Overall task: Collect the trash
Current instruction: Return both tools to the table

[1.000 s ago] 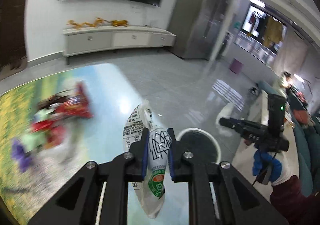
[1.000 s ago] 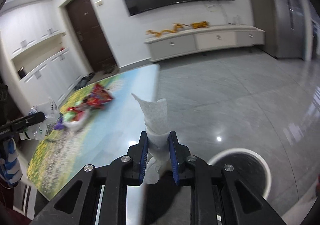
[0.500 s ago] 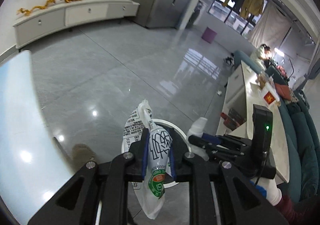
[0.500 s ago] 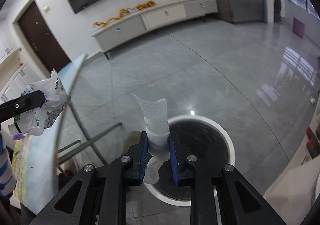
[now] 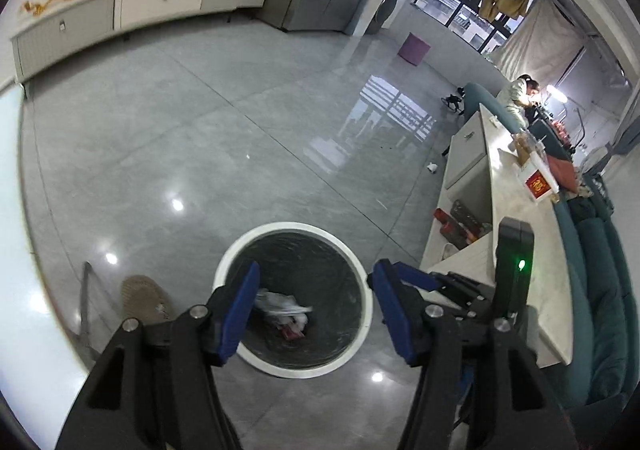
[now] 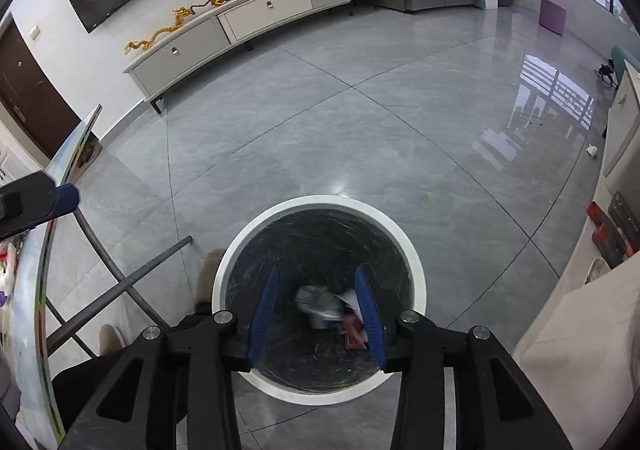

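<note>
1. The left gripper (image 5: 316,304) hangs over the trash bin (image 5: 362,270), jaws spread wide with nothing between them; the right gripper (image 6: 316,310) is likewise spread and empty above the bin (image 6: 416,270).
2. Crumpled trash (image 5: 282,306) lies at the bin's bottom (image 6: 320,302).
3. At 9 o'clock, the table edge (image 6: 44,250) and its metal legs (image 6: 132,278) crowd close.
4. From 12 to 2 o'clock, bare grey floor (image 6: 360,121) reaches the TV cabinet (image 6: 260,9).
</note>
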